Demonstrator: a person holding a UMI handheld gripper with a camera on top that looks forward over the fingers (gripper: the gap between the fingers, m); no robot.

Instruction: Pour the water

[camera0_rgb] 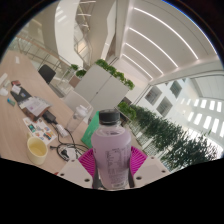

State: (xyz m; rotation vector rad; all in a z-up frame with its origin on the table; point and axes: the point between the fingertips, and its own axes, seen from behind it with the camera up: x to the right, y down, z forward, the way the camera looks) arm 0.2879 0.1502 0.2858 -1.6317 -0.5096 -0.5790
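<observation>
Gripper view showed the gripper (111,165) clamped on a capped water bottle (110,145), held upright between its pads above the table's (20,85) near edge, with a yellow cup (37,148) nearby, so pouring seemingly remained undone.

Light table (22,80): yellow cup (37,148), cables (68,152), papers (35,105).

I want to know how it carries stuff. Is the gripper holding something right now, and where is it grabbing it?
Yes. The gripper holds a clear plastic water bottle with a dark cap, its pink fingers pressing the bottle's lower body from both sides.
</observation>
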